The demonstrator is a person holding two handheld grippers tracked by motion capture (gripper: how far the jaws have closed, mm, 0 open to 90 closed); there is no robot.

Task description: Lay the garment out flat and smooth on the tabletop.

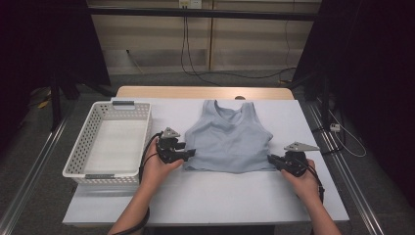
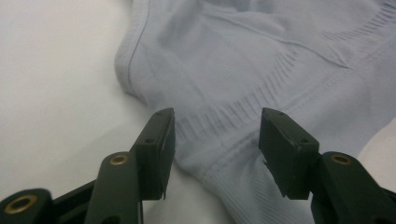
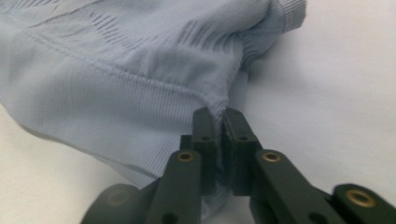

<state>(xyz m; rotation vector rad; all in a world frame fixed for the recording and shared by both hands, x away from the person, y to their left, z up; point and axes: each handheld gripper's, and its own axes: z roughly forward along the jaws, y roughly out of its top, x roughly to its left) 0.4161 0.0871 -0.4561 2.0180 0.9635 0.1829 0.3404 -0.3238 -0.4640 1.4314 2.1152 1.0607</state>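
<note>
A pale blue sleeveless top [image 1: 227,139] lies flat on the white table, neck toward the far side. My left gripper [image 1: 188,154] is at its bottom left corner. In the left gripper view the jaws [image 2: 217,140] stand apart on either side of the ribbed hem [image 2: 233,182], and the pads do not press on it. My right gripper [image 1: 271,159] is at the bottom right corner. In the right gripper view it [image 3: 219,126] is shut, with a pinch of the hem [image 3: 116,116] bunched between the pads.
A white perforated basket [image 1: 83,142] stands at the left of the table [image 1: 220,196], close to my left hand. Bare tabletop lies between the top and the near edge. Cables run over the floor beyond the far edge.
</note>
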